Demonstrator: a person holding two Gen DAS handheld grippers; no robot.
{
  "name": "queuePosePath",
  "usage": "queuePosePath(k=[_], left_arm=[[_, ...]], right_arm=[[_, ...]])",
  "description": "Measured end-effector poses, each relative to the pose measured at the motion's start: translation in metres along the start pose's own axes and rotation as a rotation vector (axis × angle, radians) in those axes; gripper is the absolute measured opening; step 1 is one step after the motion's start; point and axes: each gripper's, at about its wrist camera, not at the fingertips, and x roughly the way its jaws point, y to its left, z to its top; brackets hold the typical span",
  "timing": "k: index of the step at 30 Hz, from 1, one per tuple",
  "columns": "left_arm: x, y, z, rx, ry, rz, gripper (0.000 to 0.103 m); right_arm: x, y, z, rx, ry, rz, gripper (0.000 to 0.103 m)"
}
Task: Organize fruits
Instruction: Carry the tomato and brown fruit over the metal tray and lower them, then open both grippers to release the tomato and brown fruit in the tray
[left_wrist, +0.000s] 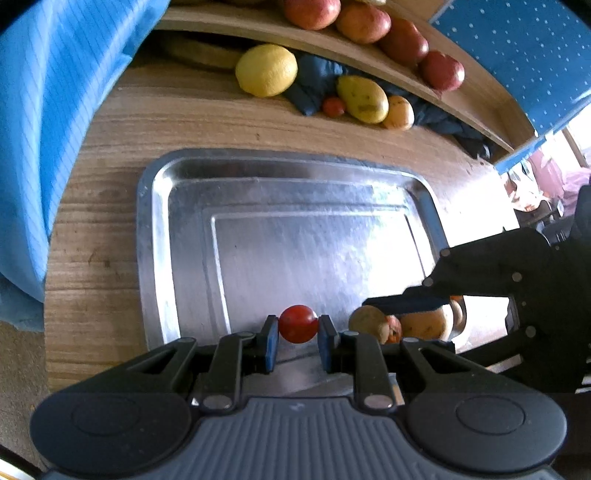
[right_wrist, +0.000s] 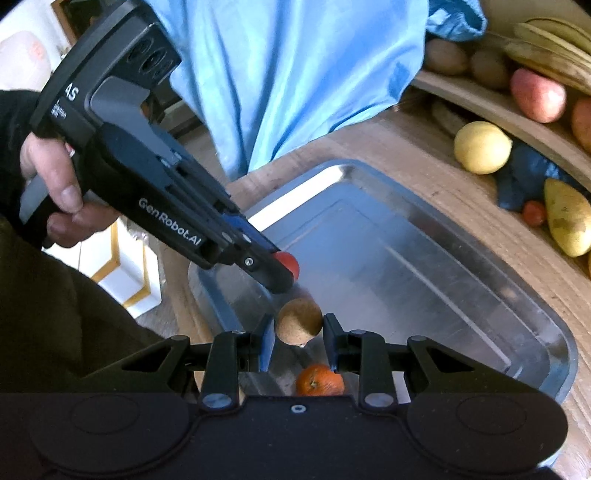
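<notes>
The left hand-held gripper (left_wrist: 298, 338) points forward and down, its blue pads (left_wrist: 272, 341) closed on something small. A bare hand (right_wrist: 55, 184) grips its handle. The right hand-held gripper (right_wrist: 299, 341) angles downward, its fingers likewise clamped.

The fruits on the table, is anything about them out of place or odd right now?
One thing stands out: a dark blue cloth lies bunched on the wooden table among the loose fruit, with the yellow mango and a small red fruit resting against it. Nothing looks spilled or damaged.
</notes>
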Motion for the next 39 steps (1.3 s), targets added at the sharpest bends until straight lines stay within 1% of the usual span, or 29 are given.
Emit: queuePosePath(k=[7,20,36,38,39], left_arm=[[0.005,-0.005,-0.006,0.036,0.052,-0.021,0.024],[0.013,-0.009,-0.008,0.069,0.111,-0.007,0.024],[0.011,-0.009,-0.010,0.065,0.111,0.000,0.025],[0.011,-0.009,-0.010,0.065,0.112,0.000,0.027],[0.010,-0.009,-0.010,0.065,0.114,0.000,0.029]], right_arm=[[0.000,0.003,0.001,-0.036,0.028,0.023,0.030],[0.003,0.003,0.000,-0.066,0.064,0.022,0.030],[0.006,0.004,0.000,-0.073,0.065,0.006,0.032],[0.005,0.004,-0.001,-0.071,0.064,0.006,0.032],[0.004,0.004,-0.001,-0.070,0.063,0.004,0.032]])
